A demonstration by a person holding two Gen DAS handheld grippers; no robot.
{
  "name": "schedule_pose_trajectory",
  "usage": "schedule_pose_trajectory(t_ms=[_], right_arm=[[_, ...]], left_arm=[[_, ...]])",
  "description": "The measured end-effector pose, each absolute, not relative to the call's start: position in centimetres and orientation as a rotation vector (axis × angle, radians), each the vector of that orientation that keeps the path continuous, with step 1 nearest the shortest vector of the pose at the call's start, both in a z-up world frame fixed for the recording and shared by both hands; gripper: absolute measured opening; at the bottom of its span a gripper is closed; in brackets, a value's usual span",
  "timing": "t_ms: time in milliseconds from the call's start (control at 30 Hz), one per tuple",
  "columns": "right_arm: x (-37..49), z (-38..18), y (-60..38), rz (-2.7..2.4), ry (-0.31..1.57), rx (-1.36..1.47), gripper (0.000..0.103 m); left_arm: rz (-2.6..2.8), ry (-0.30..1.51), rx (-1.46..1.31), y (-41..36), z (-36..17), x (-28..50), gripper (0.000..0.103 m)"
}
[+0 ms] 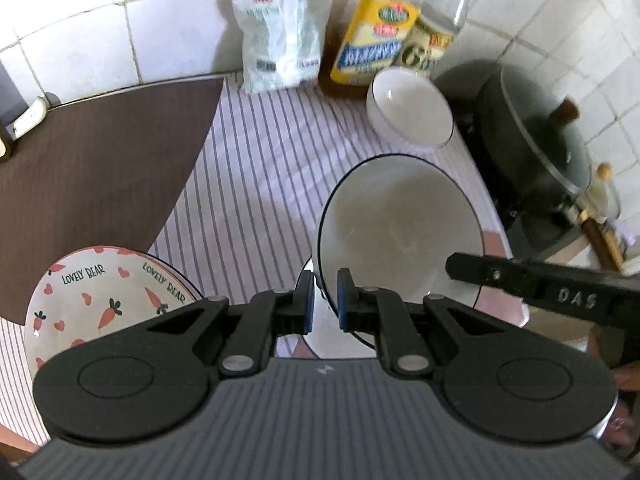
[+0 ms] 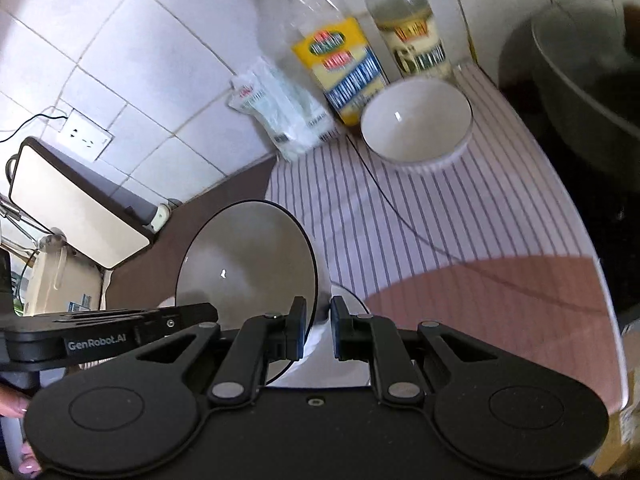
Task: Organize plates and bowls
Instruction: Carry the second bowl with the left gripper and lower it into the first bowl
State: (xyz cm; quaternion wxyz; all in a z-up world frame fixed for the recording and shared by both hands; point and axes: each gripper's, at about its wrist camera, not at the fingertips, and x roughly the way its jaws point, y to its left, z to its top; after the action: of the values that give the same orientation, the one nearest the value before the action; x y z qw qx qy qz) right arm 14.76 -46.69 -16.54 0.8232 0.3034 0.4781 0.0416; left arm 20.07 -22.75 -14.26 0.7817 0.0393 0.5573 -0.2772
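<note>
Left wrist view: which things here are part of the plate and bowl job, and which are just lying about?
Job:
- black-rimmed plate, tilted, its rim between the left gripper fingers
- second plate under it
- white bowl
- carrot bowl
- right gripper, at the tilted plate's rim

Lying about:
- two bottles
- white bag
- lidded pan
- striped cloth

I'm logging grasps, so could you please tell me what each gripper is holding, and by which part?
Both grip the black-rimmed white plate, tilted nearly upright. The left gripper and right gripper each pinch its rim near the lower edge.
</note>
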Motion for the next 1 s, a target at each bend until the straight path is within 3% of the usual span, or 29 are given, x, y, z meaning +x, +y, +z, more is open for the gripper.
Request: schedule_pose_trajectory(t_ms=[233, 700, 1000], right_arm=[[14.2, -18.3, -46.4, 0.079, 1.050, 0.643, 0.018], [13.8, -19.6, -45.3, 0.084, 1.081, 0.562, 0.017], [13.0, -18.5, -44.9, 0.085, 0.992, 0.470, 0.020]], left_arm=[[-0.580, 1.293, 0.159, -23.3, -17.8, 18.8, 0.010], [-0.536, 1.348, 0.234, -24.1, -19.3, 18.4, 0.011], [-0.570, 1.327, 0.285, -24.9, -17.8, 18.5, 0.015]])
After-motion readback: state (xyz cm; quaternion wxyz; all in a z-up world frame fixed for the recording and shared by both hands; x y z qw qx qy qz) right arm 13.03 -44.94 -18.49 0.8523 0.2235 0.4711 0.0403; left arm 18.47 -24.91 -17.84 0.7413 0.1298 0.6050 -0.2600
